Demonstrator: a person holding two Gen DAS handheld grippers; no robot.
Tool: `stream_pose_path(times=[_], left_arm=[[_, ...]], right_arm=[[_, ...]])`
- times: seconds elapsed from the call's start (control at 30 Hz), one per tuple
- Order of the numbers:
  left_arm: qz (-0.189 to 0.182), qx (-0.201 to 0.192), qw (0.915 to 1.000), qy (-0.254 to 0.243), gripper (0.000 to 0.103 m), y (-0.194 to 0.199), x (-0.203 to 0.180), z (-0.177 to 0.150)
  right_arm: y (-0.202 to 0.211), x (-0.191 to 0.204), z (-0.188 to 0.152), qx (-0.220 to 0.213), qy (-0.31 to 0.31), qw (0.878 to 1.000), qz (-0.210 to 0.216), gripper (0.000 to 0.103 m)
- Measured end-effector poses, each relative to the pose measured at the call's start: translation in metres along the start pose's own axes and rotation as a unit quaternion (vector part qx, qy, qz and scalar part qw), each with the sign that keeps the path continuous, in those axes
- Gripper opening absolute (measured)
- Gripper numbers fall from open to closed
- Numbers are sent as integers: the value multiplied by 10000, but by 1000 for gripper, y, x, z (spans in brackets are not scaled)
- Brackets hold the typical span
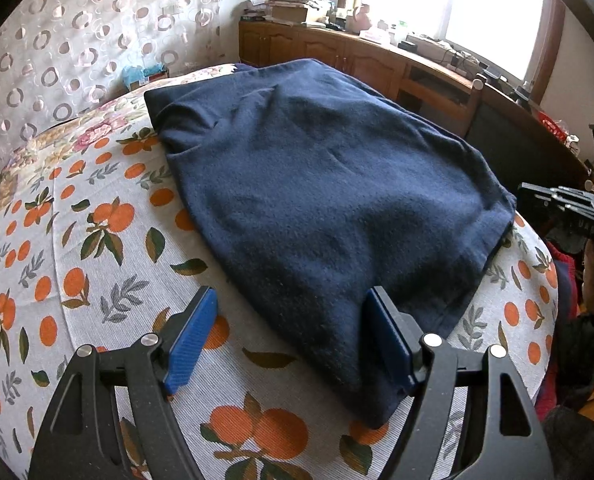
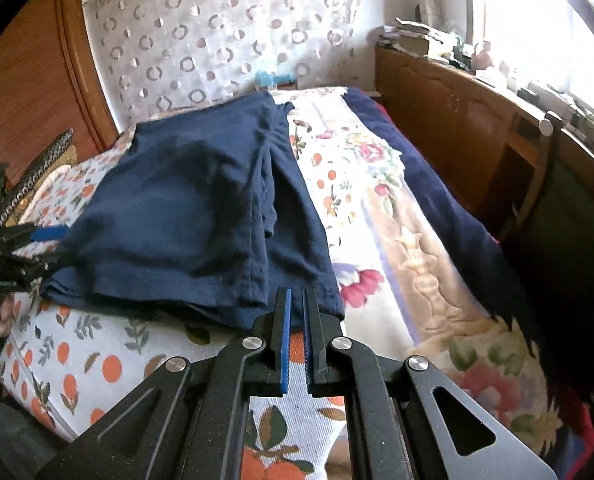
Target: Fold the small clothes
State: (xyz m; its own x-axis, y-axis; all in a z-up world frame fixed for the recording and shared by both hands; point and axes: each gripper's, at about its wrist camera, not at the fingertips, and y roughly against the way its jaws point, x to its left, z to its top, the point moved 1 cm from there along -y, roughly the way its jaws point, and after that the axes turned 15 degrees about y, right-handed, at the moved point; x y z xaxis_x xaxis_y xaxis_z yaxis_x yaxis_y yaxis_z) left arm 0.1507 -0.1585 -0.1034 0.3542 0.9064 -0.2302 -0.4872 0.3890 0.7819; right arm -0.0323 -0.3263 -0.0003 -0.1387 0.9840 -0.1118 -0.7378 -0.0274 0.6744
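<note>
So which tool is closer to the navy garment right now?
Left, narrowly. The left tool is open, straddling the navy garment's near edge, one finger over the cloth. The right tool is almost shut, just short of the hem, gripping nothing.

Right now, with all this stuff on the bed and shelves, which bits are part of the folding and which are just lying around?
Part of the job:
navy garment
left gripper, open
right gripper, nearly shut, empty

Just lying about:
orange-print cover
floral blanket
clutter on the wooden cabinet
</note>
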Motion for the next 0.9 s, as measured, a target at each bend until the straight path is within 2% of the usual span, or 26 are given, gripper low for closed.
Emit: stream_pose_path(times=[0.17, 0.27, 0.37, 0.43, 0.57, 0.67, 0.7, 0.73, 0.77, 0.87, 0.9], left_arm=[[-15, -30, 10000, 76, 77, 4, 0, -4], [-26, -85, 9999, 134, 76, 9, 1, -9], [-186, -24, 9995, 254, 65, 14, 3, -14], [-252, 6, 9993, 293, 56, 17, 3, -18], [-341, 37, 9991, 267, 53, 21, -2, -25], [-508, 87, 9983, 279, 32, 22, -5, -27], [-619, 165, 9975, 295, 16, 21, -6, -28], [-631, 172, 9974, 298, 9, 21, -7, -28], [-643, 154, 9974, 289, 5, 23, -8, -27], [-772, -73, 9967, 259, 4, 42, -12, -28], [-812, -147, 9962, 272, 4, 48, -14, -27]], right_arm=[[2, 7, 8, -145, 174, 9997, 9, 6], [-8, 14, 13, -172, 340, 9993, 37, 18], [-16, 19, 16, -252, 446, 9987, 79, 34], [-22, 23, 20, -294, 512, 9981, 189, 39], [-31, 35, 25, -361, 728, 9961, 356, 49], [-38, 43, 25, -347, 938, 9936, 521, 50], [-40, 44, 25, -332, 995, 9929, 561, 50], [-43, 46, 25, -318, 1053, 9920, 614, 50], [-44, 47, 25, -297, 1103, 9912, 667, 50], [-47, 53, 24, -222, 1315, 9882, 753, 52], [-47, 55, 24, -217, 1390, 9870, 782, 56]])
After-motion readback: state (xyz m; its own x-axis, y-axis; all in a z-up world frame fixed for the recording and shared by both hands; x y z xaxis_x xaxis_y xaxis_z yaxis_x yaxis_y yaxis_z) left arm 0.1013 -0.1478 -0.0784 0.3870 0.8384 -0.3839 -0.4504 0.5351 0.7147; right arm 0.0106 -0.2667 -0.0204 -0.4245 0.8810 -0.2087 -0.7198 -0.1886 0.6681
